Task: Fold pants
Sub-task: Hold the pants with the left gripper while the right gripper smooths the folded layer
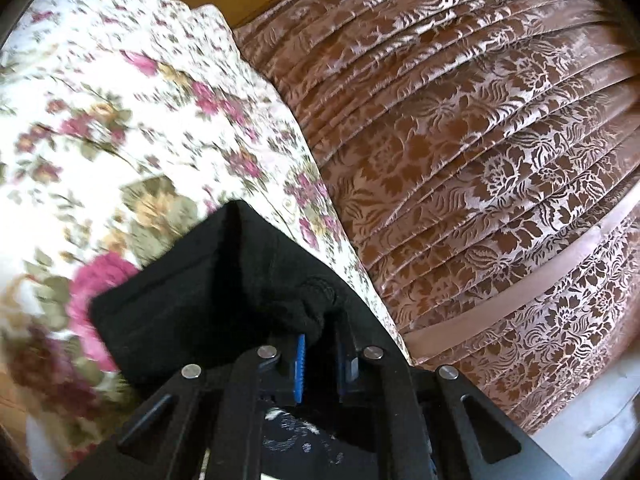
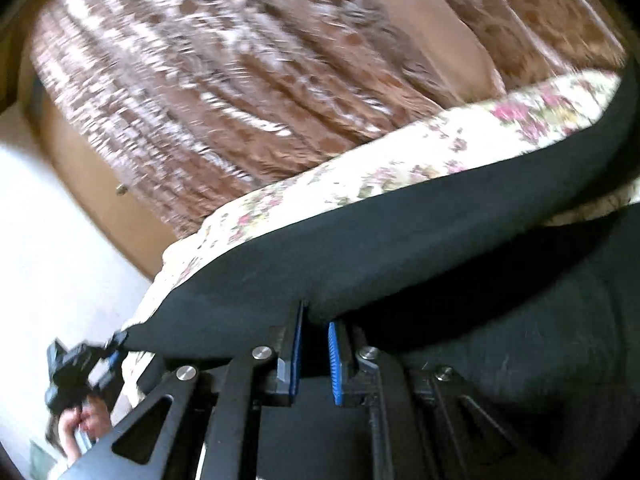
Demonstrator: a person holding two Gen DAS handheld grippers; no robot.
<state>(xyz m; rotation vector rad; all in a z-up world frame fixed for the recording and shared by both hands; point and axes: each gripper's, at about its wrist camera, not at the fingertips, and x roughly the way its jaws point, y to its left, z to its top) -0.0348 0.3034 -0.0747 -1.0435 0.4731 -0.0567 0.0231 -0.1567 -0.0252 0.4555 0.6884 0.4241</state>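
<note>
The black pants [image 1: 208, 292] hang from my left gripper [image 1: 320, 336], whose blue-padded jaws are shut on a bunched edge of the cloth above the floral bed. In the right wrist view the pants [image 2: 400, 248] stretch as a taut dark band across the frame. My right gripper [image 2: 316, 320] is shut on their edge, with a small gap between the blue pads [image 2: 334, 356]. The left gripper [image 2: 84, 368] shows at the lower left of the right wrist view, holding the other end of the band.
A floral white bedspread [image 1: 120, 120] covers the bed below the pants. A pleated brown patterned curtain [image 1: 480, 140] hangs beside the bed, with a pale floor strip [image 1: 592, 412] under it. A brown wooden panel [image 2: 88, 184] and white wall [image 2: 48, 248] lie to the left.
</note>
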